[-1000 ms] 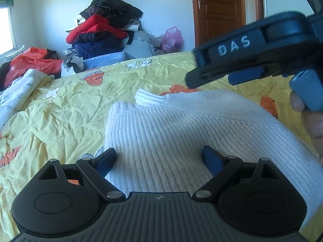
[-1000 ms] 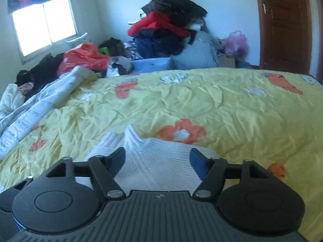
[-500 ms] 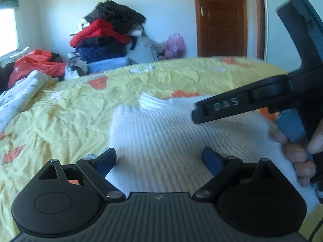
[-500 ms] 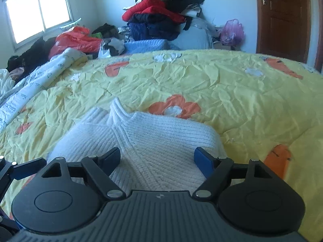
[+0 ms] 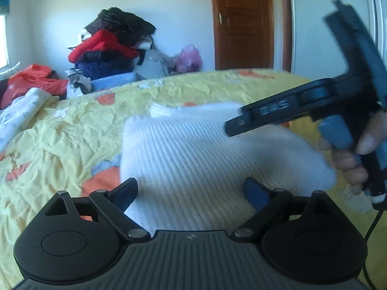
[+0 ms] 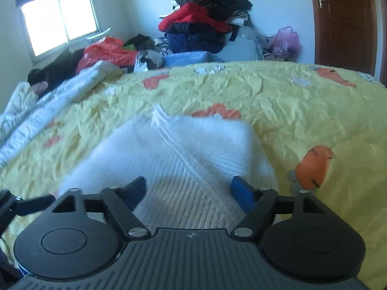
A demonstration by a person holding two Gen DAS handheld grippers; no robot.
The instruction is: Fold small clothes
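Both hands have come nearer the white sweater (image 6: 174, 159) lying part-folded on the yellow bed (image 6: 302, 111), left tool (image 5: 191, 191) open, right tool (image 6: 188, 191) closing on nothing; next, likely pinching its near edge.

Folded sweater (image 6: 174, 159): on the bed (image 6: 278, 101), near its front edge. Clothes pile (image 6: 205, 26): behind the bed, against the wall. Door (image 6: 343, 21): right of the pile. Window (image 6: 60, 19): left of the pile. Rolled quilt (image 6: 48, 101): along the bed's left side, left of the sweater.
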